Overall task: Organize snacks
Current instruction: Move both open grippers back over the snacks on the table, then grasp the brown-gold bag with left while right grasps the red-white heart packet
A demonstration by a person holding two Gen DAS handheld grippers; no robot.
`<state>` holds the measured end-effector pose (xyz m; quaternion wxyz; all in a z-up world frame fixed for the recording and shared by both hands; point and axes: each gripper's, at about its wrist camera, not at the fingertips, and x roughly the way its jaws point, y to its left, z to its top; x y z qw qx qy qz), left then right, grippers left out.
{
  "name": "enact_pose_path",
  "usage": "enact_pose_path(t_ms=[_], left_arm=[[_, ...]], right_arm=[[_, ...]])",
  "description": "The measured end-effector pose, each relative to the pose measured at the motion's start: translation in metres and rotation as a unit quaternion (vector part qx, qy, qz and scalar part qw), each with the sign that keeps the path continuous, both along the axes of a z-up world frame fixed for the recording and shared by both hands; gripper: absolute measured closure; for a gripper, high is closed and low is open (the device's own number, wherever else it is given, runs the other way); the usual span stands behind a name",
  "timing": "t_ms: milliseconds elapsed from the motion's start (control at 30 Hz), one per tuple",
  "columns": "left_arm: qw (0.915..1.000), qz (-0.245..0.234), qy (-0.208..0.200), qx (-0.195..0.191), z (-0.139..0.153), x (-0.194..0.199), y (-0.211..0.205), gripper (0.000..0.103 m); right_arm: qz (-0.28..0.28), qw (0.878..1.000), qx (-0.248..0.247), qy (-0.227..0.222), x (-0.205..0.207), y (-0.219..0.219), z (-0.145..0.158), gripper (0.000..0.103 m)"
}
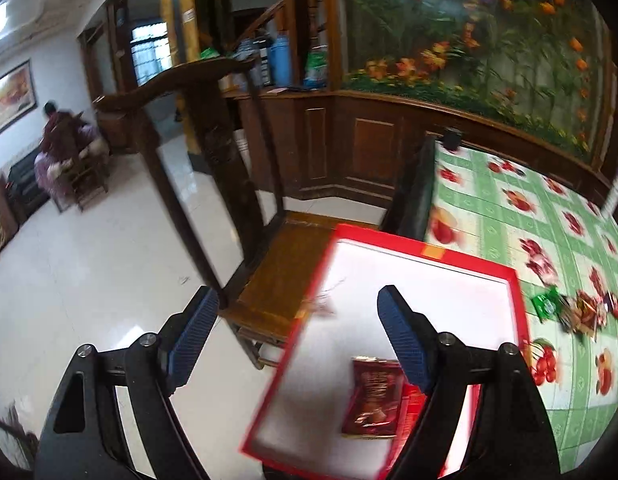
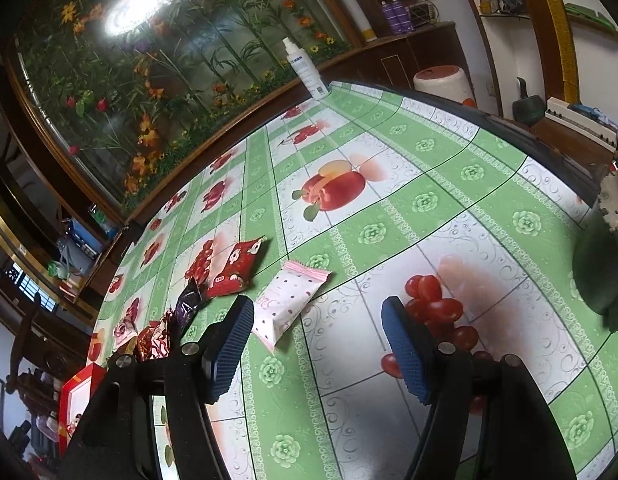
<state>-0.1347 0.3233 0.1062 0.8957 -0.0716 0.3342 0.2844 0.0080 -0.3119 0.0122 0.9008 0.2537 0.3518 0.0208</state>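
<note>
Where red tray (image 1: 425, 250) sits, dark-red packet (image 1: 373, 396) inside

both the left gripper (image 1: 297, 338) and right gripper (image 2: 317, 344) have jaws spread wide, holding nothing.

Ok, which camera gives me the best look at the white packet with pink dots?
The right wrist view. The white pink-dotted snack packet lies whole and sharp on the green fruit-print tablecloth, just ahead of the open right tongs. The left wrist view does not show it, only the red-rimmed white tray and a blurred wrapper pile.
</note>
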Motion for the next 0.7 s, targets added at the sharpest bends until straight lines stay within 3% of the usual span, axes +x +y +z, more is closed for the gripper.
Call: enact_pose_path(t_ms=[200,267,433,567,700], left_arm=[[0.9926,-0.12,0.015,0.003,-0.003,0.054,-0.085,0.021],[0.9868,-0.161,0.02,0.006,-0.004,0.073,-0.12,0.021],[0.9765,-0.211,0.022,0.04,-0.003,0.115,-0.182,0.021],[0.9669,-0.249,0.036,0.039,-0.013,0.158,-0.221,0.021],[0.9584,-0.278,0.047,0.042,-0.025,0.192,-0.243,0.021]], right_arm=[[0.062,0.997,0.025,-0.044,0.014,0.051,0.017,0.033],[0.103,0.994,0.02,-0.035,0.03,0.085,0.018,0.033],[0.151,0.988,-0.014,-0.011,0.054,0.135,0.015,0.034],[0.167,0.986,0.018,0.013,0.065,0.14,0.007,0.036],[0.161,0.986,0.006,0.033,0.071,0.144,0.0,0.042]])
